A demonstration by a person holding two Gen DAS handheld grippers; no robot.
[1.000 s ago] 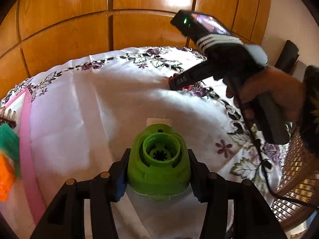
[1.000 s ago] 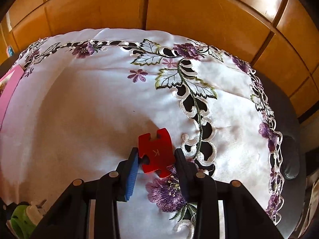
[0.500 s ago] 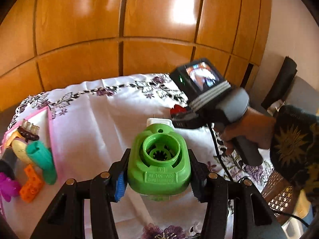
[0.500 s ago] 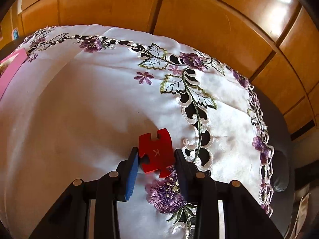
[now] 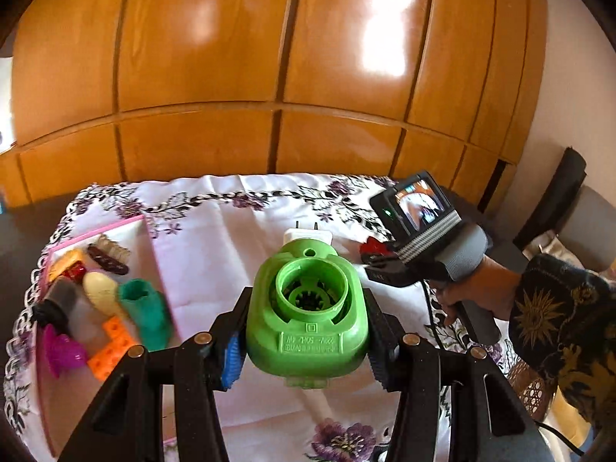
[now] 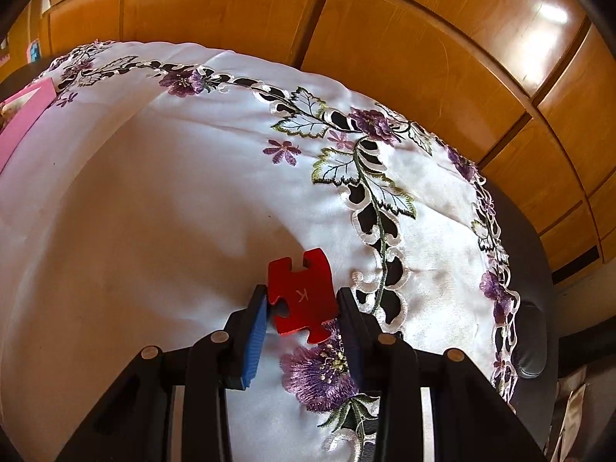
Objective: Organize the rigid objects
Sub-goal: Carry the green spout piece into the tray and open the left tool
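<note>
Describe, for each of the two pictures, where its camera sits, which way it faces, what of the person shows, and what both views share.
Left wrist: on the left gripper, facing along its fingers over the white embroidered tablecloth to the wooden wall panels; fingers clamp a green plastic plug-in device; the right hand shows.
Right wrist: on the right gripper, facing low across the cloth to the panels; fingers clamp a red jigsaw-shaped piece marked K.
Shared: cloth, panels, red piece, pink-rimmed tray.
</note>
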